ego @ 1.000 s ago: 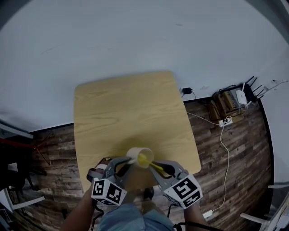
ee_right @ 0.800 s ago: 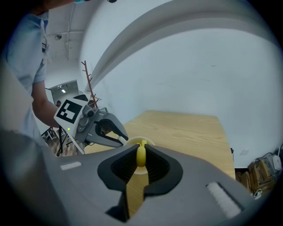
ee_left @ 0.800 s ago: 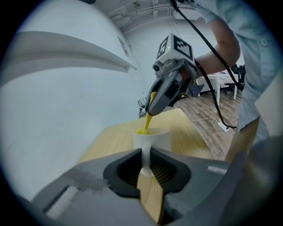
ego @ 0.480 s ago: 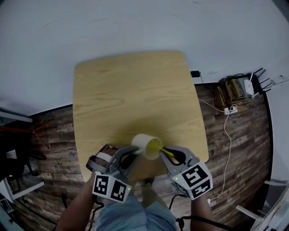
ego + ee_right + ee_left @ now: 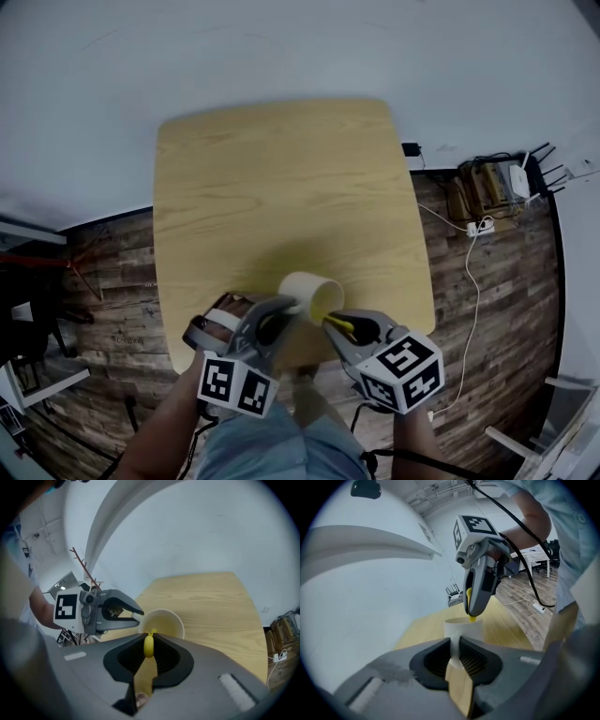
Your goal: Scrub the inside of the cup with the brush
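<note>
The pale wooden square table (image 5: 281,187) lies ahead of and below both claws, and nothing rests on it. The work is being done in the air, above its near edge.

The cream, thin-walled round cup (image 5: 311,291) hangs at the tip of the left claw (image 5: 281,314). That claw is clamped on the cup's wall at the rim, and in the left gripper view the thin wall sits pinched between its two pads (image 5: 461,660). Over the last second this grip has not changed, and the cup has kept its mouth turned toward the right claw (image 5: 342,328).

The right claw is closed on the slim yellow handle of the brush (image 5: 148,645), which runs straight out ahead of it into the cup's mouth. This is where the change lies. A second ago a clear stretch of yellow handle showed between this claw and the rim. Now the claw has come up close to the rim, and only a short stub of yellow (image 5: 337,324) remains outside. The brush head is out of sight inside.

I judge that the brush has been pushed deeper, so the scrubbing is under way and probably working toward the cup's bottom. How much of the inside has been covered cannot be told.
</note>
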### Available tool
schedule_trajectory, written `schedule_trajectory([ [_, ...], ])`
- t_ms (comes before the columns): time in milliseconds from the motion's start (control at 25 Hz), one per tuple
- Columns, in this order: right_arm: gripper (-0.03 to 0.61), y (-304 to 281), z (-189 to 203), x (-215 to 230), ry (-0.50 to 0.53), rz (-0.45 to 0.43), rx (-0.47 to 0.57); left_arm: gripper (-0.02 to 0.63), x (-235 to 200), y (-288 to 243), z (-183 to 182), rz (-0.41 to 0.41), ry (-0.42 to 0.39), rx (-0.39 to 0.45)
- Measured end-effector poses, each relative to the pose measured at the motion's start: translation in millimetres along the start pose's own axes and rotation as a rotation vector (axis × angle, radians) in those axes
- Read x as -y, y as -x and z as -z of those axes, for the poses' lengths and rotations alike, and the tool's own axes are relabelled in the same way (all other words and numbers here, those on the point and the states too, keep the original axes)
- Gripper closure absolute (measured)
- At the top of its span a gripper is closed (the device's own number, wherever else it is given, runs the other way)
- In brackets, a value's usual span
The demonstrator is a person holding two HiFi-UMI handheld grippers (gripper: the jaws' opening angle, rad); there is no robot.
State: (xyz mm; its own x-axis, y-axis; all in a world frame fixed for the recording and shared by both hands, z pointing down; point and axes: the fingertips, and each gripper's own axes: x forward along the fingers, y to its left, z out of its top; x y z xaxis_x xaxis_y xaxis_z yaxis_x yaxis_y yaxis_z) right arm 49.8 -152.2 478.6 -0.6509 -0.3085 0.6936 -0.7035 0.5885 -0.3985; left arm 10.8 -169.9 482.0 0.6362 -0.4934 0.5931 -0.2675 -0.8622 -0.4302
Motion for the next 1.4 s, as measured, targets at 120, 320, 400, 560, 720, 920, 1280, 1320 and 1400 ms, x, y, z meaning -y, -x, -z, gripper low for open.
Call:
schedule_trajectory([
  [120,0.538,2.2,-9.6,-5.0,-0.009,0.0,0.036,0.538,4.9,0.5,-2.3,0.015,-0.018,-0.001],
  [320,0.538,13.5,-25.3,-1.8,0.005,0.024,0.086,0.538,7.2,2.4,-2.9,0.021,-0.03,-0.01],
  [400,0.538,19.1,-31.0,2.2,0.008,0.037,0.111,0.539,5.7,2.2,-2.5,0.017,-0.028,-0.013],
  [560,0.538,29.5,-34.1,15.3,0.012,0.084,0.147,0.54,4.2,1.7,-4.4,0.013,-0.02,-0.012],
  [720,0.538,34.1,-24.6,30.6,-0.011,0.12,0.151,0.539,4.6,0.7,-7.0,0.005,-0.018,-0.008],
  [920,0.538,33.0,-2.1,33.2,-0.038,0.112,0.112,0.539,4.8,-0.5,-7.3,-0.02,0.008,-0.008],
  [1280,0.538,27.1,10.7,18.9,-0.055,0.052,0.074,0.538,5.3,-5.2,-9.6,-0.036,0.009,-0.019],
  [1320,0.538,27.1,8.8,16.1,-0.053,0.041,0.076,0.538,5.5,-5.6,-9.7,-0.036,0.009,-0.019],
  [1400,0.538,28.2,3.3,10.8,-0.051,0.02,0.086,0.538,5.5,-6.3,-10.6,-0.034,0.0,-0.02],
])
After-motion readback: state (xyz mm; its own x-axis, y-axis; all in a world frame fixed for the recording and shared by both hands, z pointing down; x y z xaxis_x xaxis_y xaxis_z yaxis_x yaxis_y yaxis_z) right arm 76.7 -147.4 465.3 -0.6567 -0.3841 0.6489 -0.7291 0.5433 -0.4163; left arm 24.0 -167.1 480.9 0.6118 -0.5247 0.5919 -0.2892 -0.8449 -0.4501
